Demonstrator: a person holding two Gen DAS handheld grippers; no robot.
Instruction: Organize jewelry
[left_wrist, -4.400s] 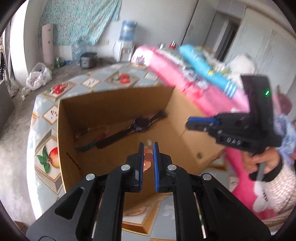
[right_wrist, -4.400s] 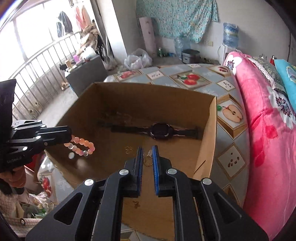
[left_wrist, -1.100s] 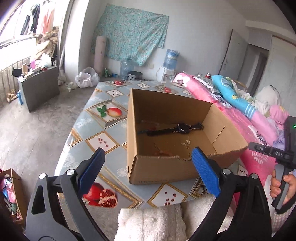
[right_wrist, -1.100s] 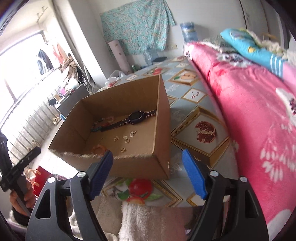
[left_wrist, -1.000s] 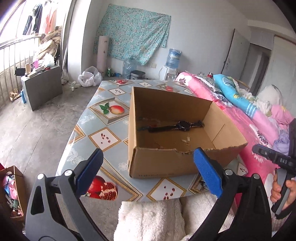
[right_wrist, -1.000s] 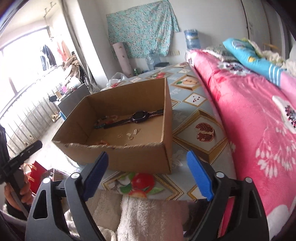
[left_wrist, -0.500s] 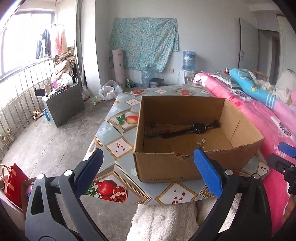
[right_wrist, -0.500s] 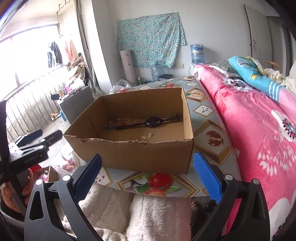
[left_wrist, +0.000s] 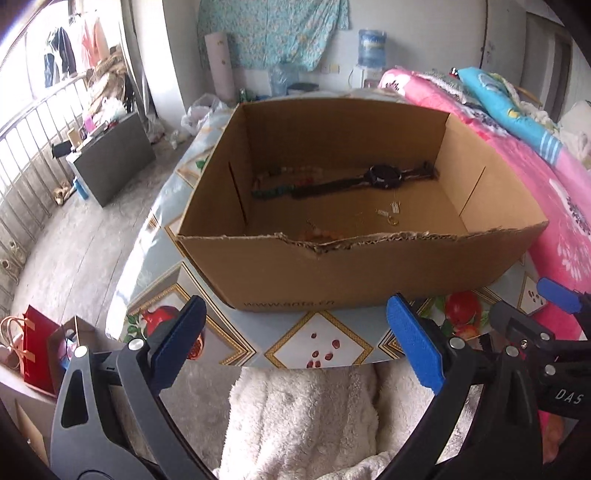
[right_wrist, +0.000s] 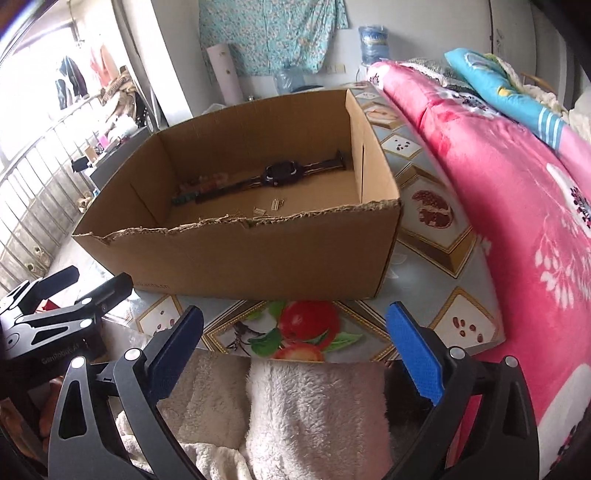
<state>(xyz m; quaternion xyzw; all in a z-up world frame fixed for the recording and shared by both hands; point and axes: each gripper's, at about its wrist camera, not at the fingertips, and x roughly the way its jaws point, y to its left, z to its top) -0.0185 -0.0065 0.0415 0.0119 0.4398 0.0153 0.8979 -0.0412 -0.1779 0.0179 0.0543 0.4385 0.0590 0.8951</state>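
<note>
Both grippers hang at the near edge of the worktop (left_wrist: 325, 343), over a white fluffy cloth (left_wrist: 306, 413), the left gripper (left_wrist: 295, 347) and the right gripper (right_wrist: 299, 347) each with blue fingers (right_wrist: 417, 354) spread wide and nothing between them. The jewelry sits inside the open cardboard box (left_wrist: 332, 273): a black watch (left_wrist: 384, 176) lies stretched along the far wall, a string of beads (left_wrist: 284, 184) lies beside its strap, and small gold earrings (left_wrist: 391, 214) are scattered on the box floor nearer the torn front edge.
</note>
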